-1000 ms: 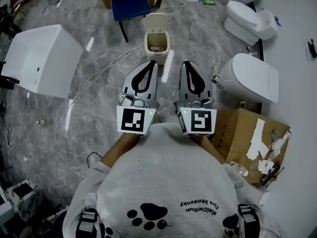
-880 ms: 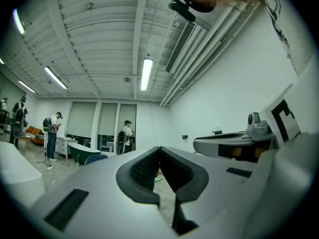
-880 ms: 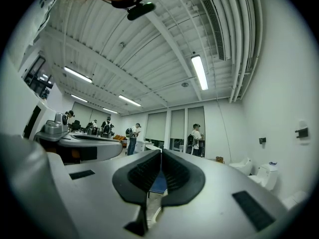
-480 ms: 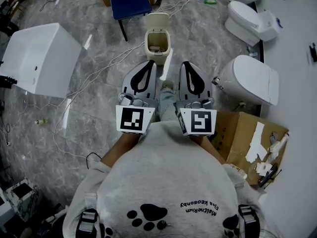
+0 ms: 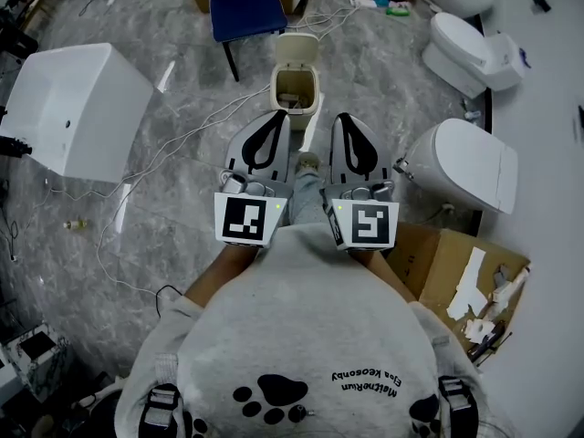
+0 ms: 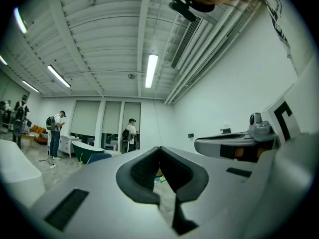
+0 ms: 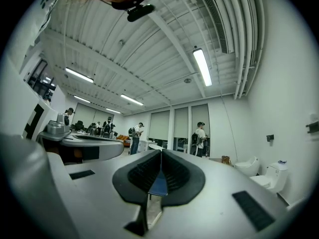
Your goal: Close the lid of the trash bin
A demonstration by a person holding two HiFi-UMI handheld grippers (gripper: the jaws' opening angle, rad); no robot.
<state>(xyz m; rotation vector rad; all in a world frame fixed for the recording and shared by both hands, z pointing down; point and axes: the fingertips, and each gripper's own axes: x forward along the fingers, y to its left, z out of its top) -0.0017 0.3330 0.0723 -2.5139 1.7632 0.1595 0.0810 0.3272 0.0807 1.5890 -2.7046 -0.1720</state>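
Left gripper (image 5: 274, 117), right gripper (image 5: 347, 119): shut, empty; head view alone shows trash bin (image 5: 316, 88) (open).

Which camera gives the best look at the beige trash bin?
The head view: the trash bin stands on the floor ahead of the left tool and right tool, lid raised. The two gripper views look across the room past shut jaws; I can't make the bin out in either.
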